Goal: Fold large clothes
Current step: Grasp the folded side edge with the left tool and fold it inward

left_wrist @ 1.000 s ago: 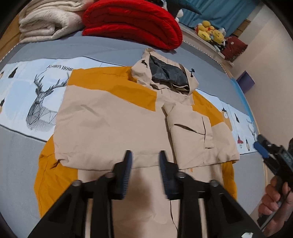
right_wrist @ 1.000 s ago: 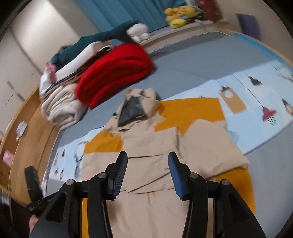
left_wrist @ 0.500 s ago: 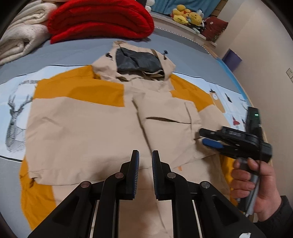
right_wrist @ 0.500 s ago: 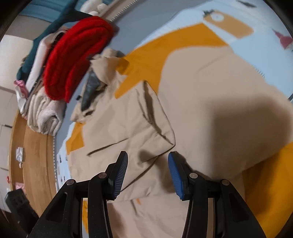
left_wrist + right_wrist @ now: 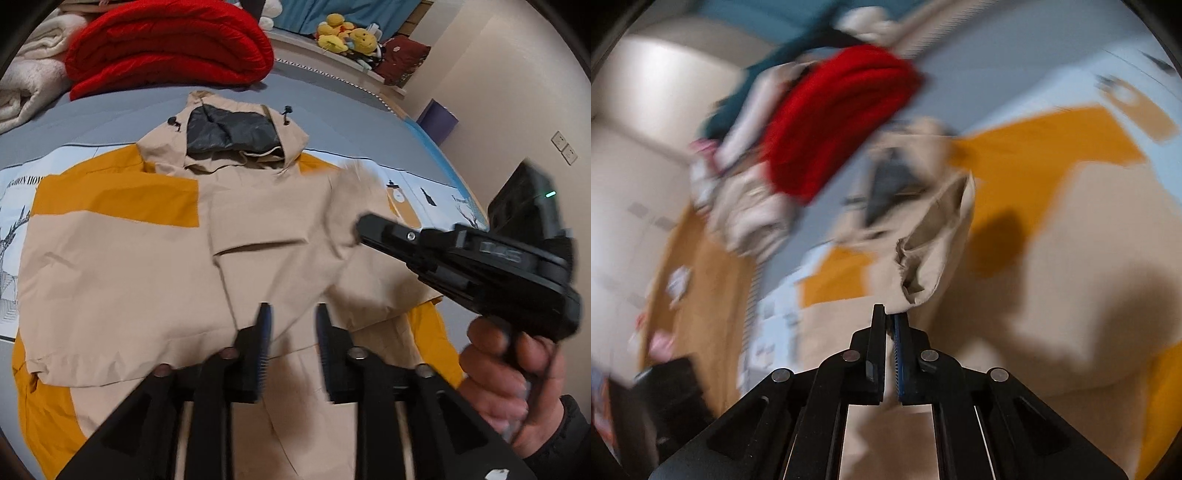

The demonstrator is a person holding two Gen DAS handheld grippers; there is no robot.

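Observation:
A beige and mustard hooded jacket point(image 5: 129, 277) lies front up on the bed, its grey-lined hood point(image 5: 229, 129) at the far end and both sleeves folded in over the chest. My left gripper point(image 5: 293, 332) hovers over the lower middle of the jacket; its jaws are opening and nothing is between them. My right gripper point(image 5: 891, 314) is shut on a bunched fold of the beige sleeve point(image 5: 934, 251), which stands up from its tips. In the left wrist view the right gripper point(image 5: 365, 227) reaches in from the right over that sleeve, held by a hand point(image 5: 509, 373).
A folded red quilt point(image 5: 170, 40) and white blanket point(image 5: 29, 85) are stacked at the head of the bed. Yellow plush toys point(image 5: 347, 35) sit on a ledge behind. A printed sheet point(image 5: 11, 206) lies under the jacket. A purple box point(image 5: 439, 120) stands by the wall.
My right gripper came in over the right sleeve and closed on its fabric, which now stands bunched up. My left gripper slid right; its jaws narrowed, then widened.

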